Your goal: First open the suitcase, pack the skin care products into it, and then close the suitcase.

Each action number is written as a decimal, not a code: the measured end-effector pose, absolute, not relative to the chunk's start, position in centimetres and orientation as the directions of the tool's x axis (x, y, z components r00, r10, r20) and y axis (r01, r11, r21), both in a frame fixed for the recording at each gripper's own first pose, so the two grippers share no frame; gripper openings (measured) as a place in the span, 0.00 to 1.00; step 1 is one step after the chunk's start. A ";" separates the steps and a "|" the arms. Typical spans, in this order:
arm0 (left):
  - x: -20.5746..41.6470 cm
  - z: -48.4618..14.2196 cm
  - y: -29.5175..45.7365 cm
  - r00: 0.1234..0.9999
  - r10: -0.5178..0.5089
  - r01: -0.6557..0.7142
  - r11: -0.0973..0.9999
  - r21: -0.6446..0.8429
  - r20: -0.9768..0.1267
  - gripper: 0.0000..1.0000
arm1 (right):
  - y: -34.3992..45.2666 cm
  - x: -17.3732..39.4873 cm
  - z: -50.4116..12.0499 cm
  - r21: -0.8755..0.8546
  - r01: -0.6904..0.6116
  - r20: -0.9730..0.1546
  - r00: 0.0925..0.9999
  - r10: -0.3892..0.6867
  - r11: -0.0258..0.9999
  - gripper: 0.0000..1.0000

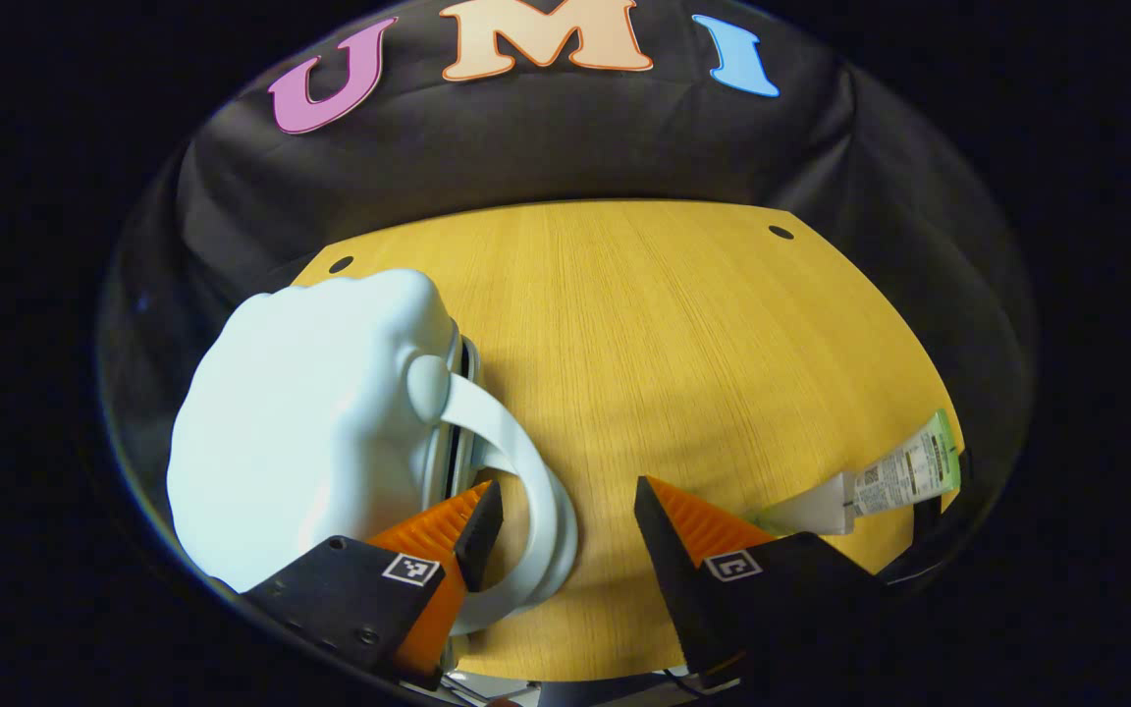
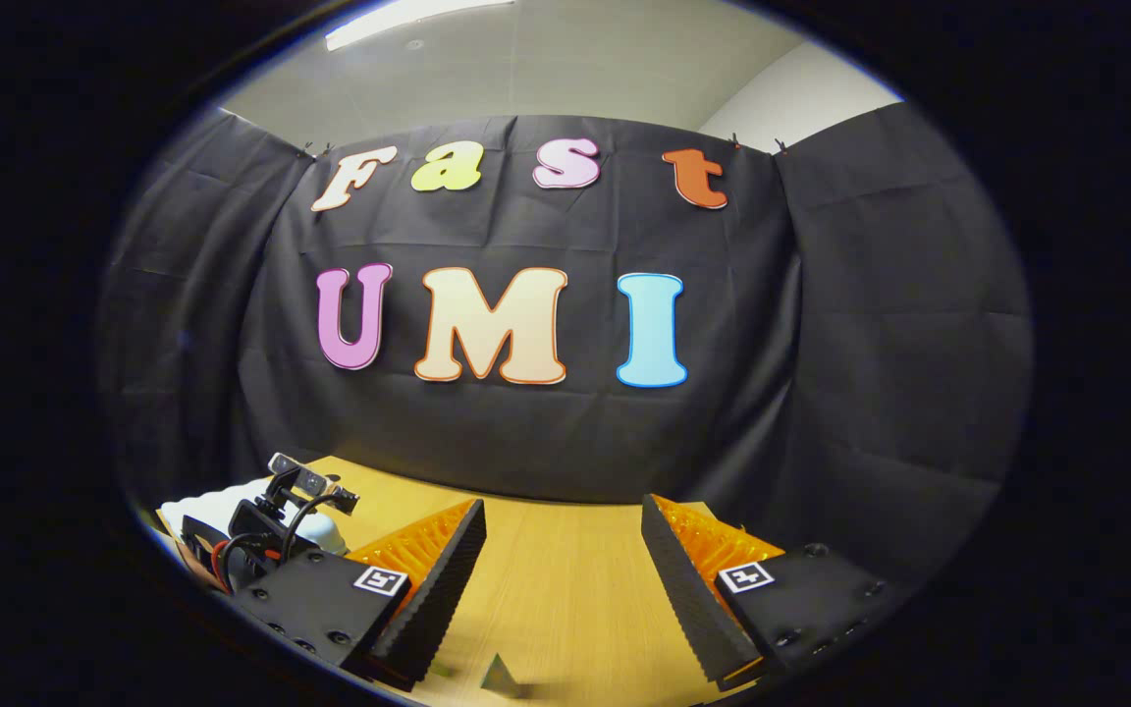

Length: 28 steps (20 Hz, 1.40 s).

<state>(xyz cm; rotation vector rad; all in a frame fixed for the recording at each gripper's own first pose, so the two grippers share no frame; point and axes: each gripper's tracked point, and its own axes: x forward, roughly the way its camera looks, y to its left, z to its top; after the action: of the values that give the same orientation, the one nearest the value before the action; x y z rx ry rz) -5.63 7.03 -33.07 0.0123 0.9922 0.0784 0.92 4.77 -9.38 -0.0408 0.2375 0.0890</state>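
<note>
Pale blue hard-shell suitcase [image 1: 300, 432], closed, at nine o'clock on yellow wooden table [image 1: 683, 334] | looks rigid, slick; take its white loop handle [image 1: 526, 491] | white squeeze tube [image 1: 870, 486] at four o'clock, soft, light | left gripper [image 1: 565, 530] spread, one finger inside the loop | right gripper [image 2: 565, 579] spread, empty

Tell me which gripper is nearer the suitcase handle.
Left. The left gripper is open at the suitcase, with the handle between its fingers. The right gripper is open and apart from it, over the table toward the wall.

a wooden table [image 1: 683, 334] with a yellowish grain fills the near ground, two small dark holes near its far corners. black cloth [image 2: 821, 324] hangs behind it as the wall. above the cloth, a pale ceiling [image 2: 565, 59] carries a bright strip light [image 2: 408, 22].
</note>
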 end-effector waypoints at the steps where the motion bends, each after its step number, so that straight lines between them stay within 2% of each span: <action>1: -5.7 -33.7 7.0 0.522 0.074 -0.065 0.997 0.047 -0.850 0.74 | 4.7 0.8 -9.2 -0.036 -0.089 -0.231 0.970 0.079 0.995 1.00; 2: -6.0 -34.0 7.1 0.505 0.079 -0.066 0.996 0.052 -0.860 0.66 | 4.6 0.8 -8.9 -0.043 -0.091 -0.224 0.971 0.079 0.995 0.98; 3: -6.1 -34.0 7.5 0.498 0.095 -0.061 0.995 0.074 -0.862 0.51 | 4.7 0.7 -9.0 -0.051 -0.096 -0.219 0.972 0.082 0.994 0.98; 4: -6.1 -34.1 7.6 0.497 0.107 -0.059 0.994 0.090 -0.861 0.49 | 4.6 0.6 -9.0 -0.062 -0.099 -0.213 0.973 0.084 0.993 0.99; 5: -6.1 -33.9 8.0 0.494 0.123 -0.059 0.992 0.108 -0.861 0.35 | 4.5 0.6 -8.9 -0.071 -0.102 -0.207 0.975 0.085 0.992 0.99; 6: -6.1 -34.0 8.2 0.489 0.125 -0.065 0.992 0.106 -0.863 0.27 | 4.5 0.5 -8.8 -0.074 -0.106 -0.200 0.976 0.090 0.992 0.99; 7: -6.2 -34.0 8.0 0.475 0.103 -0.065 0.995 0.082 -0.874 0.13 | 4.6 0.4 -8.8 -0.070 -0.114 -0.196 0.976 0.098 0.991 0.99; 9: -6.4 -33.6 7.8 0.449 0.063 -0.068 0.997 0.036 -0.891 0.06 | 4.7 0.4 -8.8 -0.053 -0.124 -0.188 0.976 0.112 0.991 1.00; 13: -5.7 -29.1 7.5 0.520 0.085 -0.005 0.995 0.097 -0.850 0.00 | 5.2 0.3 -8.2 -0.022 -0.139 -0.156 0.979 0.134 0.990 0.98; 15: -5.6 -26.2 7.1 0.559 0.082 -0.012 0.996 0.090 -0.825 0.00 | 5.7 0.3 -8.4 -0.003 -0.153 -0.150 0.977 0.150 0.988 0.99; 20: -5.5 -20.4 8.3 0.676 0.167 -0.053 0.983 0.178 -0.718 0.00 | 7.6 0.7 -8.7 0.031 -0.185 -0.152 0.970 0.188 0.982 0.99; 23: -5.4 -17.6 8.8 0.709 0.245 -0.117 0.966 0.232 -0.661 0.00 | 9.0 1.0 -9.0 0.042 -0.199 -0.153 0.967 0.203 0.979 0.99; 27: -4.6 -16.1 10.8 0.722 0.450 -0.224 0.871 0.436 -0.527 0.00 | 10.5 1.5 -9.1 0.029 -0.201 -0.161 0.966 0.203 0.979 0.99; 28: -4.7 -16.5 11.1 0.718 0.468 -0.239 0.861 0.450 -0.515 0.00 | 10.5 1.7 -8.9 0.025 -0.190 -0.156 0.969 0.191 0.982 1.00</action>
<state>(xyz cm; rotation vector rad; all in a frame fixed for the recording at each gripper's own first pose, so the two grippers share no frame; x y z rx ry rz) -4.70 11.09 -16.45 0.3685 0.6623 0.4011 1.66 10.55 -8.89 0.0103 0.1584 0.1924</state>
